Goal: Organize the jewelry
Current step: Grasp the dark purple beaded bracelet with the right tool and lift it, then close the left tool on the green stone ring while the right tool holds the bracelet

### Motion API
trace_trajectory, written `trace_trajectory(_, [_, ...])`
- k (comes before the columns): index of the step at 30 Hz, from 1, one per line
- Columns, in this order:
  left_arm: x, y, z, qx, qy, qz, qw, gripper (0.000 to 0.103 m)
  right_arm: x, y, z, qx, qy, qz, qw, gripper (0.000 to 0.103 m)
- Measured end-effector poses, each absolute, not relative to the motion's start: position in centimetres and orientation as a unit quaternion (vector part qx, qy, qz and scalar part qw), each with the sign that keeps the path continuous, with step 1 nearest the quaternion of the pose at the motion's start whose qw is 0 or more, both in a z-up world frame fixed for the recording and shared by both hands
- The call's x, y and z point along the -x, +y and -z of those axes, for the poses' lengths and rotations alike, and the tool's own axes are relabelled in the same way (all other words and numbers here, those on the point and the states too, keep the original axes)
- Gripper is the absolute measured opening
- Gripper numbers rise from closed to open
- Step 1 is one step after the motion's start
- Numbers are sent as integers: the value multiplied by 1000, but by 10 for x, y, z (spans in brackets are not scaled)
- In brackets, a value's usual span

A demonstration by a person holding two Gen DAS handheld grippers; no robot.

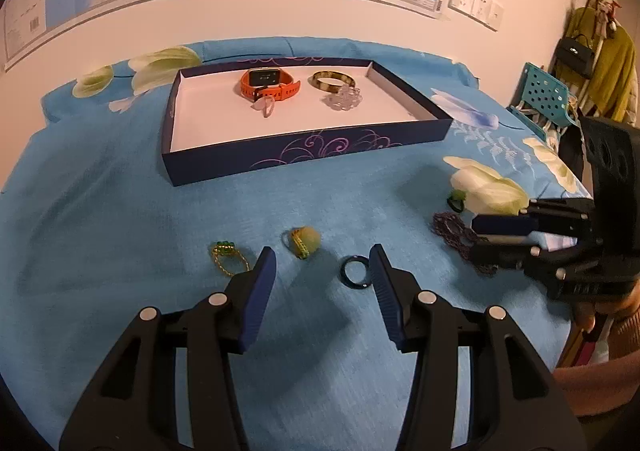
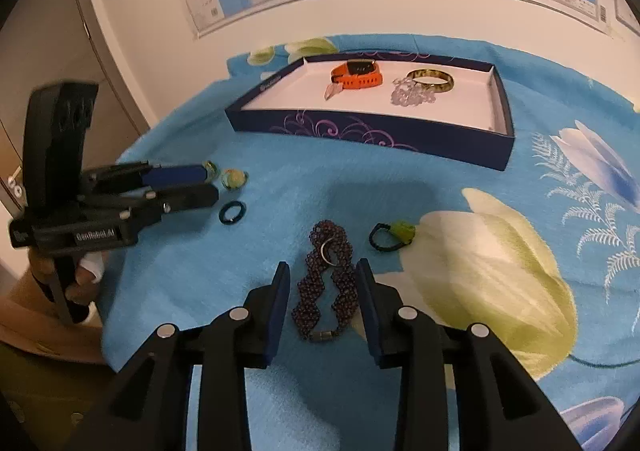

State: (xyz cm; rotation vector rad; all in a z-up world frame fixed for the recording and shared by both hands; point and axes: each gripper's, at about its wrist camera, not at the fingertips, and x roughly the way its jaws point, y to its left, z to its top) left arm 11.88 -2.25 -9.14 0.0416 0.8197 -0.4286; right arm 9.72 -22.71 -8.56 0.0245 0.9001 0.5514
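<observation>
So we've got both grippers down low over the blue flowered cloth [image 2: 240, 271], and nothing is picked up yet. Our right gripper [image 2: 322, 271] is spread wide with the dark purple beaded necklace [image 2: 326, 283] lying between its fingers, not touching either one as far as we can tell. Our left gripper [image 1: 322, 257] is just as wide, hovering with the dark blue ring [image 1: 355, 271] just inside its right finger and the yellow-green ring [image 1: 304, 241] a bit ahead of centre.

Biggest worry: the necklace is a floppy doubled-up loop. If we pinch only one strand, the rest probably swings, drags the cloth, or snags the little silver ring resting on its upper part. Squeezing too low could also bunch the cloth into the pads.

Orientation-wise, the necklace runs lengthwise pretty much along our right gripper's pointing direction, clasp end nearest us and the rounded end pointing away toward the navy tray [image 2: 372, 131]. So closing squeezes across its short width, which seems fine.

The tray sits well apart at the back, already holding an orange watch [image 2: 357, 75], a tortoiseshell bangle [image 2: 430, 79] and a clear beaded piece [image 2: 408, 95]. A black-and-green ring [image 2: 392, 237] lies just right of the necklace, and a gold-and-green one [image 1: 228, 257] is by our left finger.
</observation>
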Motion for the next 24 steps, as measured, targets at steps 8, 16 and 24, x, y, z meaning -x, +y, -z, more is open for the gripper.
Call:
trace_trajectory(8, [-126, -24, 94, -15, 401, 204, 893, 47, -95, -218, 86, 30, 423, -248, 871, 5])
trace_trajectory(16, [-125, -24, 94, -14, 400, 206, 893, 47, -88, -215, 69, 28, 390, -273, 879, 4])
trace_trajectory(24, [-126, -25, 94, -18, 401, 206, 892, 47, -93, -230, 65, -14, 387, -270, 881, 4])
